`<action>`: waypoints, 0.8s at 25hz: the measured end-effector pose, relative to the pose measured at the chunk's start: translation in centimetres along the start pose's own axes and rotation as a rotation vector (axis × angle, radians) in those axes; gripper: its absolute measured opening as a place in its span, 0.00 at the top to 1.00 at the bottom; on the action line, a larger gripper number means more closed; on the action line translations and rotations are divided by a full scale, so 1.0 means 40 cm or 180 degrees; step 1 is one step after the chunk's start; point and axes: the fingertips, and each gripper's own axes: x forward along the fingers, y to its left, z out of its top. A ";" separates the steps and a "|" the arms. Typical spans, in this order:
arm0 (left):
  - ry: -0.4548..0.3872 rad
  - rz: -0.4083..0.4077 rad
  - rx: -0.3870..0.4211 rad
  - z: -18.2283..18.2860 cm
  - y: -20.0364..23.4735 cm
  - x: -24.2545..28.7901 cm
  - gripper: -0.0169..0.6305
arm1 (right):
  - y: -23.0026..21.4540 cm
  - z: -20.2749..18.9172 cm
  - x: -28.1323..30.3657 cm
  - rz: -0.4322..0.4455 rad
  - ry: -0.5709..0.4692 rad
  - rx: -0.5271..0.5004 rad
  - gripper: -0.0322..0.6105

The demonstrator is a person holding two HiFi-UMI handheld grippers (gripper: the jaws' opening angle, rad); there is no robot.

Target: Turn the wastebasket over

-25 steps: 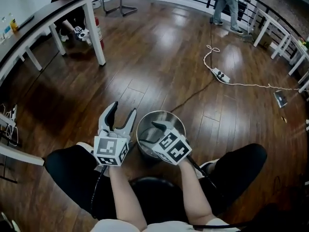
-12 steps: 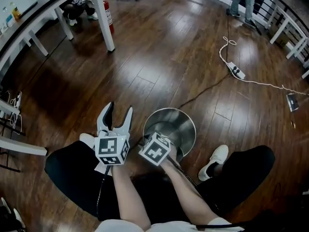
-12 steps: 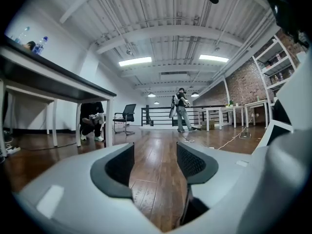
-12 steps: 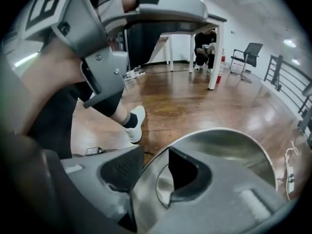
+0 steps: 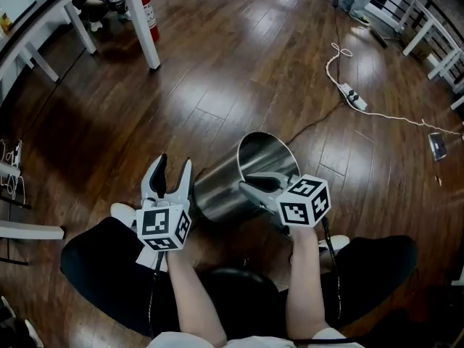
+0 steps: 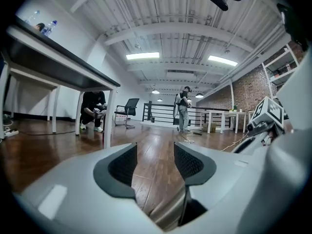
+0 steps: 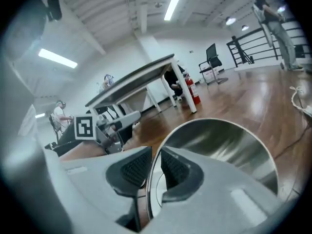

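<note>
The rim of the tilted wastebasket (image 5: 221, 187) is pinched by the just-closed right gripper (image 7: 153, 168); on smooth steel the hold could be lost

Bright ceiling strip lights (image 6: 142, 56), glare patches on glossy wood floor (image 5: 217, 93), strong fisheye edge distortion.

Left gripper (image 6: 155, 154) is pointing out across the wooden floor (image 6: 156, 138), jaws standing apart after just closing a little, with only floor showing between the pads. A shiny curved surface (image 6: 164, 212) is showing low at the jaw roots. A bench (image 6: 63, 57) is carrying bottles (image 6: 45, 28) at left, with a person (image 6: 92, 111) crouching under it. Another person (image 6: 183, 108) is standing by the railing (image 6: 158, 112). The right gripper's marker cube (image 6: 269, 112) is sticking in at right.
</note>
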 end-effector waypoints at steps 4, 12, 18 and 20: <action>0.0163 -0.0155 0.0009 -0.043 -0.045 0.036 0.57 | -0.093 0.027 -0.098 0.0002 -0.0491 0.0281 0.87; 0.0399 -0.0566 -0.0050 -0.114 -0.166 0.125 0.57 | -0.328 -0.073 -0.332 -0.1157 -0.0535 0.0515 0.87; 0.0661 -0.0845 0.0016 -0.192 -0.280 0.156 0.58 | -0.410 -0.177 -0.444 -0.1475 -0.0688 0.0913 0.86; 0.0750 -0.0906 0.0019 -0.217 -0.302 0.158 0.58 | -0.422 -0.222 -0.473 -0.1610 -0.0743 0.1088 0.85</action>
